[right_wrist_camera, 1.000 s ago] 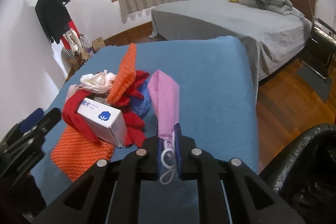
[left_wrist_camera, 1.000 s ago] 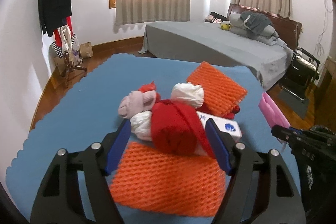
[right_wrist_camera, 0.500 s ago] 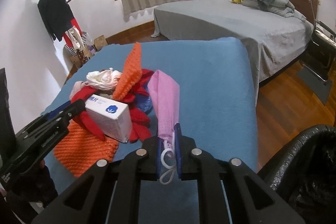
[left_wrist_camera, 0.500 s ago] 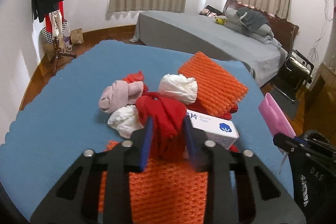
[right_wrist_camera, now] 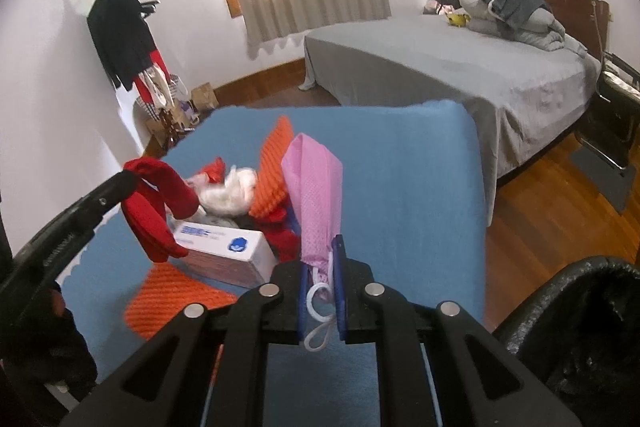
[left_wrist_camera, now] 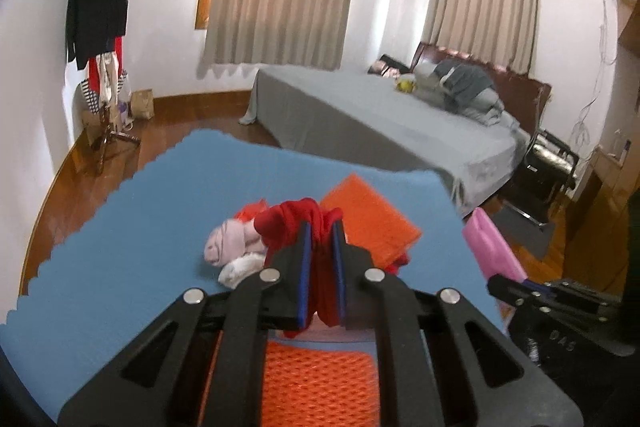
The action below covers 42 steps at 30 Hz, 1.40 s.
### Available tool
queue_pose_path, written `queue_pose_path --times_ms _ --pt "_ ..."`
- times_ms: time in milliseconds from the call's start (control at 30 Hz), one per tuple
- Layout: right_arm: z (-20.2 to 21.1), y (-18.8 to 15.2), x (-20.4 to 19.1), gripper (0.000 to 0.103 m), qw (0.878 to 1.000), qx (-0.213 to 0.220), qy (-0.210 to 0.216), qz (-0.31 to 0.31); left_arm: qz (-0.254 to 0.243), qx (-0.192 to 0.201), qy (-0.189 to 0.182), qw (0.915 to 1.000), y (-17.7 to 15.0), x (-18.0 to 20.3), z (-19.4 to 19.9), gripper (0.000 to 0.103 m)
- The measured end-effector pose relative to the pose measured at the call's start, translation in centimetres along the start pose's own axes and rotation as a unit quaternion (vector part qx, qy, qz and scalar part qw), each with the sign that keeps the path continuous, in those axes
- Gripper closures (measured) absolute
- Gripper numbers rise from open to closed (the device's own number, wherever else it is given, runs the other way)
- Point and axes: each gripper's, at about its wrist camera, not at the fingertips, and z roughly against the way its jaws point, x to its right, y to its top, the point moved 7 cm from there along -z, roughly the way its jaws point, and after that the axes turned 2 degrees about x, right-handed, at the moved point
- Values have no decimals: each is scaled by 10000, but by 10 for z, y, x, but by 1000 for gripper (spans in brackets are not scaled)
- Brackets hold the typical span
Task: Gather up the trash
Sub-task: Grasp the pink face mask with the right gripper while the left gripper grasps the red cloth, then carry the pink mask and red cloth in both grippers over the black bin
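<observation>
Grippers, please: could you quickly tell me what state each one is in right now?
Left gripper: shut on the red cloth.
Right gripper: shut on the pink mesh bag.

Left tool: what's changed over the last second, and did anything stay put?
The left tool closed on the red cloth and lifted it off the pile, uncovering the white box. The right tool stays shut on the pink mesh bag; the orange foam nets lie where they were.

- Blue cloth-covered table carries the pile.
- Orange mesh pads, a white box and crumpled white and pink wads lie on it.
</observation>
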Motion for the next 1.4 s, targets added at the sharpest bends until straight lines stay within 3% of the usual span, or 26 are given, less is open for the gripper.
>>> queue_pose_path --times_ms 200,500,1000,1200,1400 --pt "35 11 9 92 9995 291 -32 -67 -120 270 -386 9988 18 39 35 93" --pt "99 6 46 92 9972 584 -363 -286 -350 164 -1142 9927 10 110 67 93" --pt "185 -45 151 92 9828 577 -1514 -884 -841 -501 -2111 9726 -56 209 66 93" --pt "201 -63 185 92 9739 514 -1892 -1144 -1090 -704 -2528 9588 -82 251 63 93" --pt "212 -82 215 92 9675 440 -2119 -1304 -1202 -797 -2756 9504 -98 281 59 93"
